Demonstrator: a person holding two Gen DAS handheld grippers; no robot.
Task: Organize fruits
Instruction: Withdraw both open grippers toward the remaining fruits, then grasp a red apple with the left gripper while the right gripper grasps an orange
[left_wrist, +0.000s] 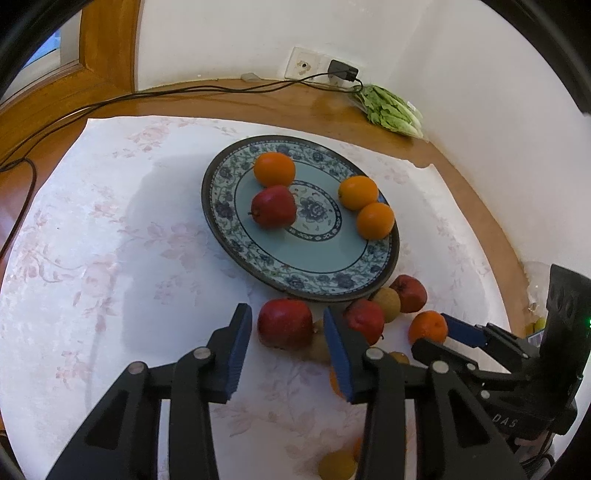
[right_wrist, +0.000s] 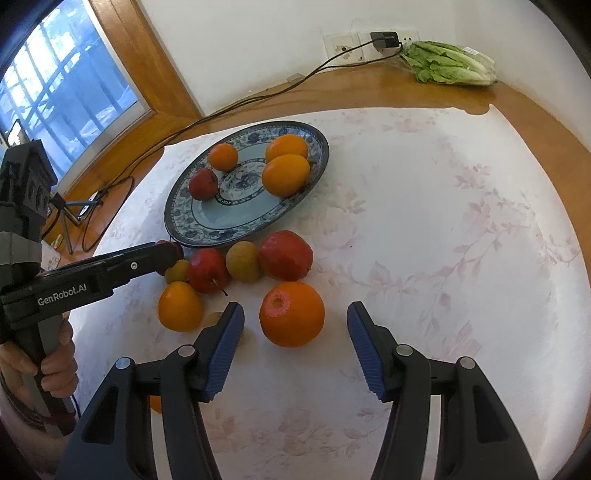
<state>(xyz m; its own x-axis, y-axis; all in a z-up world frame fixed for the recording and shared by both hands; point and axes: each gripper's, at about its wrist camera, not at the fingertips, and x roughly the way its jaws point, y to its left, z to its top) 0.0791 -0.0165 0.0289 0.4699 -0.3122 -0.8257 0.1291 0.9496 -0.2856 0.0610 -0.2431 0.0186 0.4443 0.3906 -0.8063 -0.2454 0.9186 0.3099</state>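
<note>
A blue-patterned plate (left_wrist: 212, 210) (right_wrist: 177, 225) holds three oranges and one red apple (left_wrist: 273, 206). In front of it lies a loose cluster of fruit. My left gripper (left_wrist: 286, 314) straddles a red apple (left_wrist: 284, 325) at its tips, with thin gaps on both sides, so the pads do not press. In the right wrist view the left gripper (right_wrist: 170, 254) hides most of that apple. My right gripper (right_wrist: 295, 310) stands open around a large orange (right_wrist: 291, 314) (left_wrist: 428, 326), with clear gaps either side.
Loose on the floral cloth lie two more red apples (right_wrist: 207, 269) (right_wrist: 286, 254), a tan round fruit (right_wrist: 243, 262), another orange (right_wrist: 180, 306) and small yellowish fruits. Bagged lettuce (right_wrist: 448, 62) and a plugged-in cable (left_wrist: 184, 90) lie at the table's back. A hand (right_wrist: 55, 365) holds the left gripper.
</note>
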